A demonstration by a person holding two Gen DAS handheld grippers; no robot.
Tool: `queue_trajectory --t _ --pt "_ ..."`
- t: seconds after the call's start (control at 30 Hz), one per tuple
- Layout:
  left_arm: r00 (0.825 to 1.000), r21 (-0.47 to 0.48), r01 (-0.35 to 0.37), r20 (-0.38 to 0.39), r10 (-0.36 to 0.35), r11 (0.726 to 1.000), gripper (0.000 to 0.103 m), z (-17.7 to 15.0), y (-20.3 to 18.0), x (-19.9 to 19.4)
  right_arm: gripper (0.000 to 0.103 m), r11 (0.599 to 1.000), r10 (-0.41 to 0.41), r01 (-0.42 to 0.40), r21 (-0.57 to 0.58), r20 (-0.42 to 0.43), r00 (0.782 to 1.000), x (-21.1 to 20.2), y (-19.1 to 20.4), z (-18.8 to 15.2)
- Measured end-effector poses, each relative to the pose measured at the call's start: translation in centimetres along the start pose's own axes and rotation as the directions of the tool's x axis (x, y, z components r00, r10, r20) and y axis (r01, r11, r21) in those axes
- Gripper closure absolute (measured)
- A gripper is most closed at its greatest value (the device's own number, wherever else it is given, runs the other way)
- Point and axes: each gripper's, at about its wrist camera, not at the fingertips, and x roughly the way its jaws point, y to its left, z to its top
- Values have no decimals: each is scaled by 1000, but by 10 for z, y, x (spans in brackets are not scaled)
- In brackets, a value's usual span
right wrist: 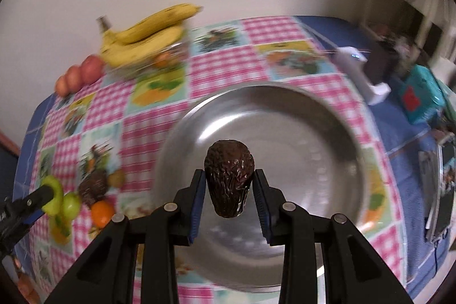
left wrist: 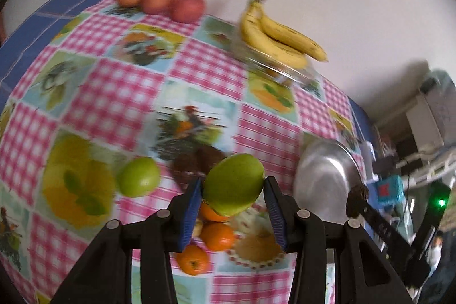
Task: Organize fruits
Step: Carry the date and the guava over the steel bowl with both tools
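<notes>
My left gripper [left wrist: 233,184] is shut on a green apple [left wrist: 233,184], held above the table; it also shows at the left of the right wrist view [right wrist: 52,198]. A second green apple [left wrist: 139,176] lies on the cloth to its left. Three oranges [left wrist: 218,235] lie under the left gripper, and a dark avocado [left wrist: 196,161] lies beyond them. My right gripper [right wrist: 229,184] is shut on a dark avocado [right wrist: 229,177] above a steel plate [right wrist: 299,138]. The plate also shows in the left wrist view [left wrist: 322,178].
Bananas [left wrist: 279,36] rest on a glass dish [left wrist: 285,73] at the back. Three red apples [left wrist: 159,0] line the far table edge by the white wall. A teal box [right wrist: 421,99] and a white device [right wrist: 359,73] sit at the right on the blue cloth.
</notes>
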Motion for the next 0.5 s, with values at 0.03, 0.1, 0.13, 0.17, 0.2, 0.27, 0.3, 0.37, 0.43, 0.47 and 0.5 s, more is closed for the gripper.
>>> queue_trajectory --t 0.03,0.1,0.13,0.17,0.2,0.27,0.3,0.37,0.43,0.47,0.5 --pt "1000 16 13 -7 -13 1000 56 0 -8 3 68 1000 -10 10 28 5 1000 -1 -12 1" --pt "1000 50 25 -13 -24 998 56 -1 -24 7 68 998 -16 16 64 9 1000 -1 -27 5" --pt "1000 73 23 -14 -22 997 56 -2 -32 10 68 996 -18 17 83 11 1000 -2 -35 6" --pt "1000 94 21 -14 -20 995 56 -2 -40 12 68 994 -21 20 104 14 1000 -2 -45 9" --pt "1000 109 23 -14 -21 994 56 -2 -46 14 68 993 -24 22 116 16 1000 -2 -51 11" --pt "999 151 35 -24 -32 988 56 -3 -63 21 68 992 -33 31 126 17 999 -1 -57 13" --pt "999 170 39 -31 -34 985 56 -4 -70 26 68 991 -38 35 132 19 999 0 -61 15" --pt "998 206 41 -47 -32 978 56 -7 -84 35 68 990 -42 39 135 21 999 2 -67 17" --pt "997 243 48 -67 -32 969 56 -10 -98 49 68 989 -46 43 140 21 999 5 -73 18" --pt "997 256 51 -76 -32 965 56 -11 -103 54 68 989 -47 44 143 19 999 6 -75 18" --pt "996 268 52 -90 -28 962 56 -13 -109 62 68 988 -44 42 150 15 999 7 -77 18"
